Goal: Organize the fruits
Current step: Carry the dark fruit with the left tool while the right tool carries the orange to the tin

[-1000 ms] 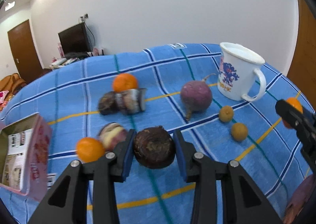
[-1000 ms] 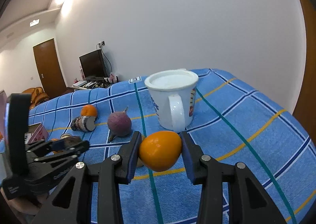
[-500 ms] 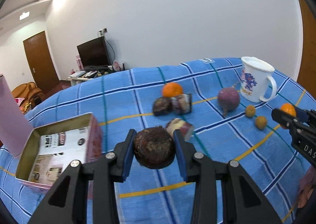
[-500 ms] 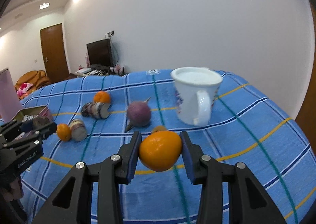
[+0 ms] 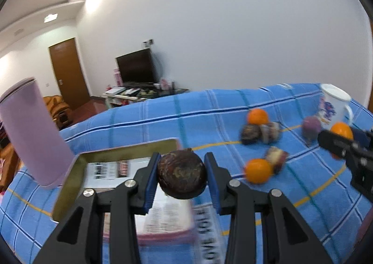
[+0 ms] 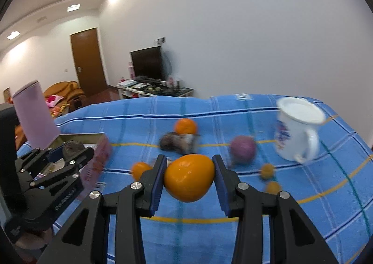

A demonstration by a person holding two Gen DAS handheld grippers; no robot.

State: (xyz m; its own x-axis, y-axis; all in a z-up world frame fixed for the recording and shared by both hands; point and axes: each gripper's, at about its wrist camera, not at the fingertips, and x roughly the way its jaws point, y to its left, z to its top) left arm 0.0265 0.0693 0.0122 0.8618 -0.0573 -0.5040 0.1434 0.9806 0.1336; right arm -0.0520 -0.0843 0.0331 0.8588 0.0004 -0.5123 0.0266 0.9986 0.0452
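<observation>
Left gripper [image 5: 181, 176] was clamped narrow on a dark brown fruit [image 5: 181, 174], held above the near edge of the open pink box [image 5: 126, 149]. Right gripper [image 6: 188, 179] was clamped narrow on an orange [image 6: 189, 177], over bare blue cloth [image 6: 209, 208]. Other fruit lay beyond; the white mug [image 6: 296, 131] stood far right.
</observation>
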